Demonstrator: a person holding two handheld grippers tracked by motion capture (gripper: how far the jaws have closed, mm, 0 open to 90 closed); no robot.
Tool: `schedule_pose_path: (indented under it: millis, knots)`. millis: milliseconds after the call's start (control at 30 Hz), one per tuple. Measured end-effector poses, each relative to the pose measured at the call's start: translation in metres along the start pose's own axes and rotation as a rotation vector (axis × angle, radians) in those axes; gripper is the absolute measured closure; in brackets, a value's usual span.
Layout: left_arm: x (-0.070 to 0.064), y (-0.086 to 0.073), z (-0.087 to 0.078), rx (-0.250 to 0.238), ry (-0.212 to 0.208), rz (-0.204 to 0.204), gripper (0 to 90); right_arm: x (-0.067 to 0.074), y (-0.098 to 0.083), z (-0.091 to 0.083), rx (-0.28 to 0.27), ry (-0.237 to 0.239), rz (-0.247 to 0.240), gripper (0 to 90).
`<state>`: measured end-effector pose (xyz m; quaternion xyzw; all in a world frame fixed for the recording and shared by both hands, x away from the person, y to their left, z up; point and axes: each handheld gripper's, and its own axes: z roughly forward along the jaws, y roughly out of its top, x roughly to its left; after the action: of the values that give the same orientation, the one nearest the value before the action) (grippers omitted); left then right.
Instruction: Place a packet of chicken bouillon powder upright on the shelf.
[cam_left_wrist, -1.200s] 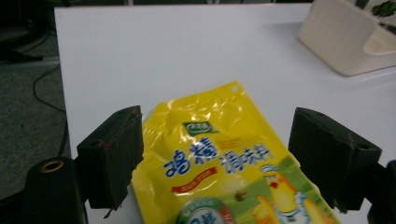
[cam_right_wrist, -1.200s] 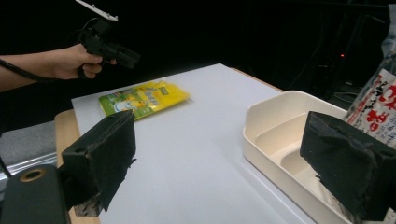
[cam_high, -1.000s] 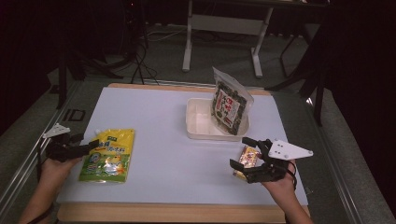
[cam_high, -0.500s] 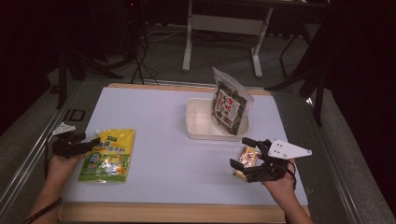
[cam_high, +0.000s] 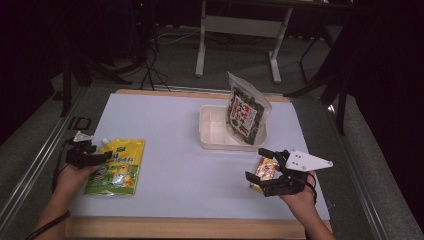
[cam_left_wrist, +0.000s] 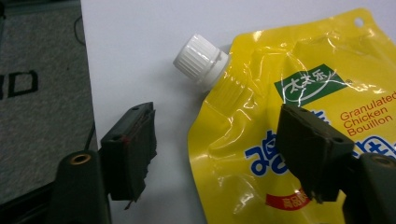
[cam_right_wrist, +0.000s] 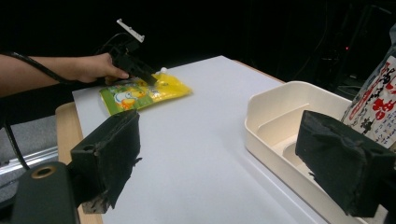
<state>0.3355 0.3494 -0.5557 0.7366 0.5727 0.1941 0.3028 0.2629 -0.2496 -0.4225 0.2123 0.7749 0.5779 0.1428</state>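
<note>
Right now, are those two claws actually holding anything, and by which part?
No. The left claw straddles the spout corner of the yellow pouch, jaws just closing but not pressing it. The right claw is open on nothing.

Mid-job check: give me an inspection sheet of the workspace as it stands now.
Surface: white table top with wooden edge.
Job's things: yellow chicken bouillon pouch lying flat, white screw cap on.
Clutter: white tray holding an upright dark snack bag; small orange packet by the right gripper.
Grippers: left gripper open, jaws just been closing, straddling the pouch's spout corner, pads not pressing; right gripper open, nothing between its jaws.
Cables: cable trailing along the left forearm.
Surroundings: dark room, table legs behind.
</note>
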Motion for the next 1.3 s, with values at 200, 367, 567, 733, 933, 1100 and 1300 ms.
schedule_pose_path:
  millis: [200,367,567,733,933,1100,1300]
  knots:
    - [-0.007,0.003,-0.002,0.019,-0.011,0.036,47.2,-0.001,0.000,0.000,0.001,-0.003,0.001,13.6]
    - [-0.008,0.007,-0.001,0.050,-0.001,0.039,49.4,0.001,0.001,0.001,0.007,-0.004,-0.011,13.6]
    - [-0.015,0.011,-0.006,0.099,0.044,0.104,68.7,0.000,0.001,0.002,0.009,-0.005,-0.008,13.6]
    - [-0.024,0.010,-0.007,0.104,0.094,0.190,84.8,0.000,0.001,0.004,0.014,-0.004,-0.009,13.6]
    - [-0.022,0.011,-0.010,0.096,0.077,0.188,87.8,-0.002,0.002,0.003,0.015,-0.007,-0.001,13.6]
    - [-0.014,0.011,-0.018,0.073,0.024,0.162,89.2,-0.002,0.003,0.002,0.006,-0.014,-0.003,13.3]
    - [-0.010,0.013,-0.029,0.020,-0.011,0.122,90.0,-0.003,0.003,0.000,0.007,-0.001,0.001,10.4]
